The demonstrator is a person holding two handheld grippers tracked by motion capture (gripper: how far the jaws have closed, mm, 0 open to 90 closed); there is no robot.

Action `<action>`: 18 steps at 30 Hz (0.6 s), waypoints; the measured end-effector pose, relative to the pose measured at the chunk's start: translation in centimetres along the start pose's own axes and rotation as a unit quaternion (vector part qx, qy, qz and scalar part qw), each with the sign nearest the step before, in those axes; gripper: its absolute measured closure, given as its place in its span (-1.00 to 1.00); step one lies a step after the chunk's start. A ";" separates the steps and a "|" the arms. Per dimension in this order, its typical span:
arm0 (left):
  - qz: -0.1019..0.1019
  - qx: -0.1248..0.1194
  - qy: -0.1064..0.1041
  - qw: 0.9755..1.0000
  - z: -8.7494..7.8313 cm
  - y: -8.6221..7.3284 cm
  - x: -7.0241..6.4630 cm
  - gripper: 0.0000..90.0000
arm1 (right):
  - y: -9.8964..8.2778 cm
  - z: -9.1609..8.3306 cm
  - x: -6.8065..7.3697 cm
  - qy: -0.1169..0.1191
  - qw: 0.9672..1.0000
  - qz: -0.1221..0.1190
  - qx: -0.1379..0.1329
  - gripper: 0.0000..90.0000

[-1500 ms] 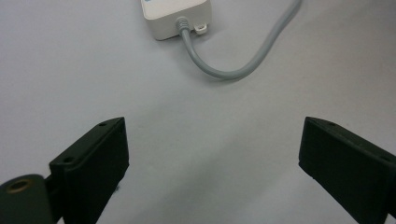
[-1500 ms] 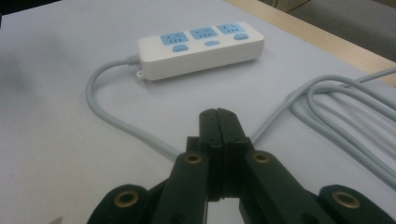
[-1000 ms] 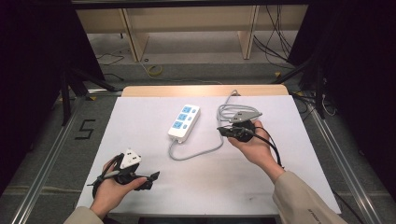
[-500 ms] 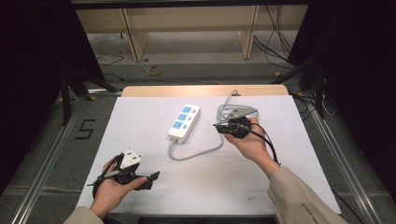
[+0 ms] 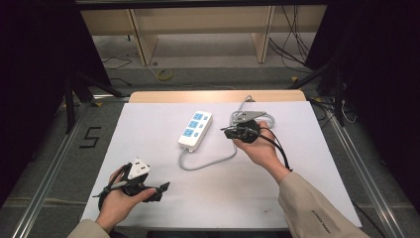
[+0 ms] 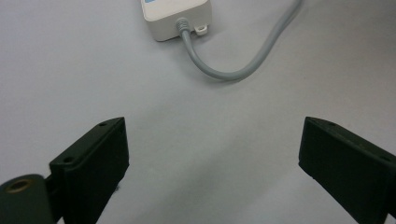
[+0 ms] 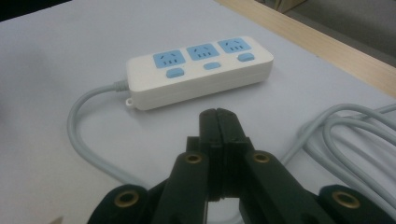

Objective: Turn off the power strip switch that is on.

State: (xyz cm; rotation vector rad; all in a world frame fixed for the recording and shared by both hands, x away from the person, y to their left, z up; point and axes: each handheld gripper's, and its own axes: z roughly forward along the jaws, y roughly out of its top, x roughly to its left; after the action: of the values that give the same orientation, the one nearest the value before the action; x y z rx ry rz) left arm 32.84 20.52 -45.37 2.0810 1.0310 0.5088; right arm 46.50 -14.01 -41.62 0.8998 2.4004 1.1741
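Overhead, jaws unclear; up close, left gripper (image 6: 212, 163) gapes, right gripper (image 7: 219, 122) pressed together near power strip (image 7: 198, 70).

Bright even light, dark surroundings.

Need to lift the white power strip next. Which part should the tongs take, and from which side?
Probably grip the power strip across its narrow width, mid-body, coming down from above. It lies flat, socket face up, with long straight sides apart from everything else. Its cord leaves the near end, so avoid that end. The open left tongs would fit; the right tongs are shut.

Power strip (image 5: 195, 130) mid-table (image 5: 148, 124), cable (image 5: 208, 162) nearside.
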 end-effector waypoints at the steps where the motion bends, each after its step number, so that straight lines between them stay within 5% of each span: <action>1: 0.000 0.000 0.000 1.000 0.0 0.0 0.0 -0.82 | 0.1 0.1 0.0 -0.001 1.000 -0.001 0.000 1.00; 18: -0.001 -0.001 -0.003 1.000 0.0 0.0 -0.1 -0.81 | 1.2 2.4 0.0 -0.002 1.000 -0.002 0.012 1.00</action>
State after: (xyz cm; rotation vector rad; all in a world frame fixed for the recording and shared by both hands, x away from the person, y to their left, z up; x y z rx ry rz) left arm 32.83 20.46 -45.38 2.0788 1.0288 0.5030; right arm 48.29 -12.03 -42.13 0.9030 2.4177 1.1440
